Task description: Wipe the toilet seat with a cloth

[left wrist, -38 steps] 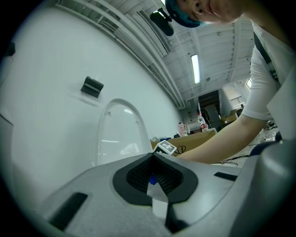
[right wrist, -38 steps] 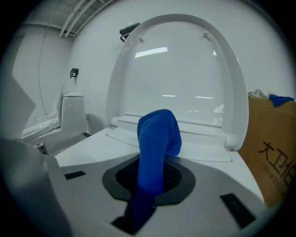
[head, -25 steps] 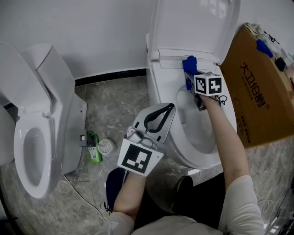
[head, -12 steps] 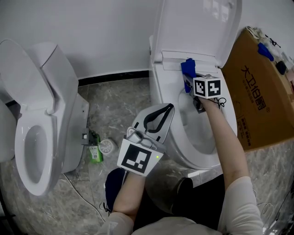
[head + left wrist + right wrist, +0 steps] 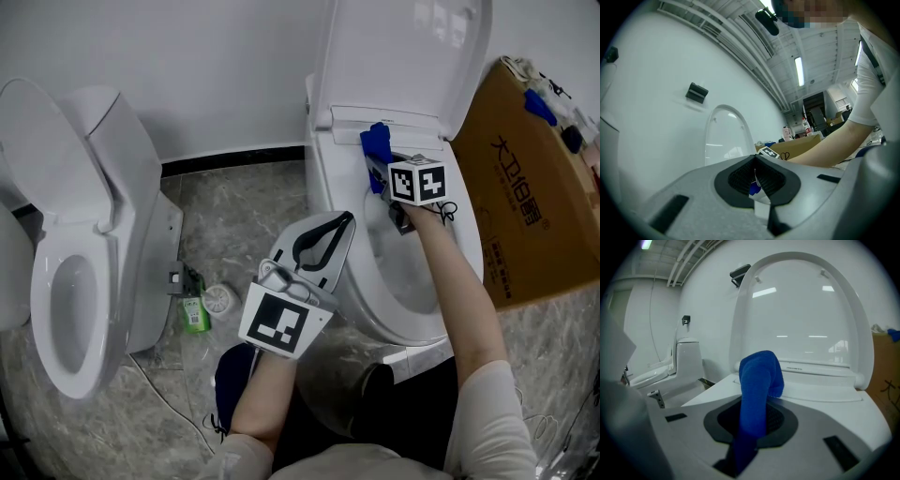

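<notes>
A white toilet stands with its lid raised and its seat down. My right gripper is shut on a blue cloth, which rests on the back of the seat just below the hinge. In the right gripper view the blue cloth sticks up out of the right gripper in front of the lid. My left gripper hovers by the seat's left front, jaws shut with nothing in them. The left gripper looks up toward the lid.
A second white toilet stands at the left with its lid up. A green bottle and a small white round object lie on the marble floor between the toilets. A large cardboard box leans at the right.
My right gripper has carried the blue cloth a little to the left along the back of the seat. The left gripper has stayed in place.
</notes>
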A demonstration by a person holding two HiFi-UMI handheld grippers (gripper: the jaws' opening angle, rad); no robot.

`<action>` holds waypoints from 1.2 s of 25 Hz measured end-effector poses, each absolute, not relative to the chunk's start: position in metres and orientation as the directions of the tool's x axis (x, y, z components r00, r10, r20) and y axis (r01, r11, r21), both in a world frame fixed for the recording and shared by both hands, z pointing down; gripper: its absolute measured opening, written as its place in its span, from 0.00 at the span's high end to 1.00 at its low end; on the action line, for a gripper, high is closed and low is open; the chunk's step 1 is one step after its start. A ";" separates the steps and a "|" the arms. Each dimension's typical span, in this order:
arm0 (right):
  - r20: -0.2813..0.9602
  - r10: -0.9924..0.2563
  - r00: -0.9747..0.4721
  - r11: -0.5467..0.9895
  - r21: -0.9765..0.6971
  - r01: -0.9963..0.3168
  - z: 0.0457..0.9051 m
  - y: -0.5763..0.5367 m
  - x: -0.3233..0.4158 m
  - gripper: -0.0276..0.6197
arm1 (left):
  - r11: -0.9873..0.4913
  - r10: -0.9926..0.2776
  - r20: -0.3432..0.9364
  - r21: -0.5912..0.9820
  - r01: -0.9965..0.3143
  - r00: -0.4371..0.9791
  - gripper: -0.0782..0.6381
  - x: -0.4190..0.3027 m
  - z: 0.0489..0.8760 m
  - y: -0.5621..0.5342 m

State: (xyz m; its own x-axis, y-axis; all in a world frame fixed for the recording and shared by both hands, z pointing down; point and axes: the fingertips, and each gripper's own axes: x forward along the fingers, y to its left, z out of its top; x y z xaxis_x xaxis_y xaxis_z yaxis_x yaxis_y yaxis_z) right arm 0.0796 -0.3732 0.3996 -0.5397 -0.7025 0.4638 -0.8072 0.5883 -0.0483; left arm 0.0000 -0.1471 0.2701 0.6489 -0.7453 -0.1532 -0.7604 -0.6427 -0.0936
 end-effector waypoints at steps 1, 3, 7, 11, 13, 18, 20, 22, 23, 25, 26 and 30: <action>0.465 -0.699 -0.543 0.593 -0.046 -0.804 0.400 -0.372 0.078 0.89 | -0.645 -0.743 -0.153 -0.096 -0.759 0.651 0.88 0.000 0.270 -0.146; 0.467 -0.695 -0.546 0.600 -0.041 -0.799 0.400 -0.369 0.074 0.89 | -0.648 -0.740 -0.152 -0.099 -0.755 0.655 0.88 0.000 0.271 -0.145; 0.468 -0.688 -0.554 0.614 -0.033 -0.789 0.400 -0.365 0.070 0.89 | -0.646 -0.741 -0.154 -0.099 -0.757 0.653 0.88 -0.001 0.270 -0.143; 0.468 -0.677 -0.569 0.632 -0.027 -0.774 0.400 -0.361 0.063 0.89 | -0.643 -0.743 -0.158 -0.097 -0.759 0.650 0.88 -0.003 0.269 -0.143; 0.468 -0.669 -0.578 0.642 -0.029 -0.766 0.400 -0.358 0.059 0.89 | -0.643 -0.744 -0.160 -0.093 -0.760 0.649 0.88 -0.003 0.269 -0.142; 0.464 -0.658 -0.593 0.656 -0.031 -0.754 0.399 -0.352 0.054 0.89 | -0.644 -0.745 -0.157 -0.084 -0.761 0.648 0.88 -0.003 0.270 -0.141; 0.464 -0.654 -0.598 0.662 -0.033 -0.749 0.400 -0.350 0.052 0.89 | -0.642 -0.747 -0.157 -0.076 -0.762 0.646 0.88 -0.004 0.269 -0.141; 0.463 -0.650 -0.603 0.668 -0.029 -0.743 0.399 -0.349 0.049 0.89 | -0.642 -0.748 -0.159 -0.075 -0.763 0.644 0.88 -0.005 0.268 -0.140; 0.463 -0.648 -0.605 0.672 -0.027 -0.740 0.399 -0.348 0.048 0.89 | -0.642 -0.748 -0.160 -0.077 -0.763 0.645 0.88 -0.005 0.267 -0.140; 0.463 -0.642 -0.611 0.679 -0.026 -0.734 0.398 -0.345 0.045 0.89 | -0.643 -0.746 -0.159 -0.080 -0.762 0.646 0.88 -0.005 0.267 -0.139; 0.464 -0.639 -0.614 0.682 -0.028 -0.731 0.398 -0.344 0.044 0.89 | -0.643 -0.746 -0.157 -0.080 -0.761 0.647 0.88 -0.005 0.267 -0.139; 0.465 -0.628 -0.624 0.693 -0.031 -0.720 0.398 -0.339 0.040 0.89 | -0.643 -0.747 -0.159 -0.079 -0.762 0.646 0.88 -0.006 0.266 -0.137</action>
